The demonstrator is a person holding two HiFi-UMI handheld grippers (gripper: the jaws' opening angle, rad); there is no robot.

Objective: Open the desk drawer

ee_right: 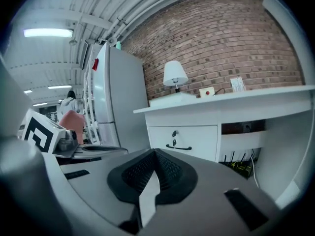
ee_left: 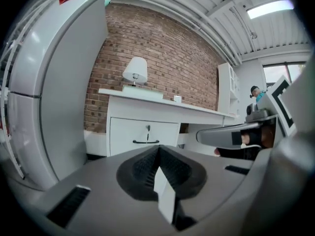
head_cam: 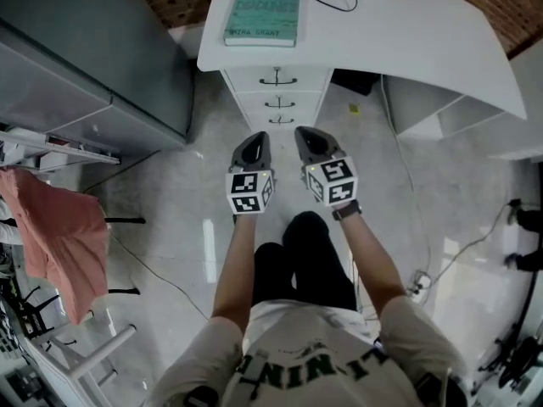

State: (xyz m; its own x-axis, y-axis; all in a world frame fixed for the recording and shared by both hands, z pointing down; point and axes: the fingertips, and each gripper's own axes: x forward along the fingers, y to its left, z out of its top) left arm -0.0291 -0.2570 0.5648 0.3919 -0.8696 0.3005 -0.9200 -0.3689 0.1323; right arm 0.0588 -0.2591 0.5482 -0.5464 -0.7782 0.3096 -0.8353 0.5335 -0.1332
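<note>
The left gripper (ee_left: 157,150) has its jaws pressed together with nothing between them. The right gripper (ee_right: 153,154) is the same, its jaws meeting tip to tip and empty. Both are held side by side in front of the desk drawer (head_cam: 278,78), well apart from it and pointing toward it. The drawer is shut, its dark handle (head_cam: 278,81) untouched, just under the white tabletop (head_cam: 407,32). Above the drawer, a teal book (head_cam: 263,13) and a white lamp (ee_left: 135,72) sit on the tabletop. A grey refrigerator (ee_left: 49,82) stands to the drawer's left.
</note>
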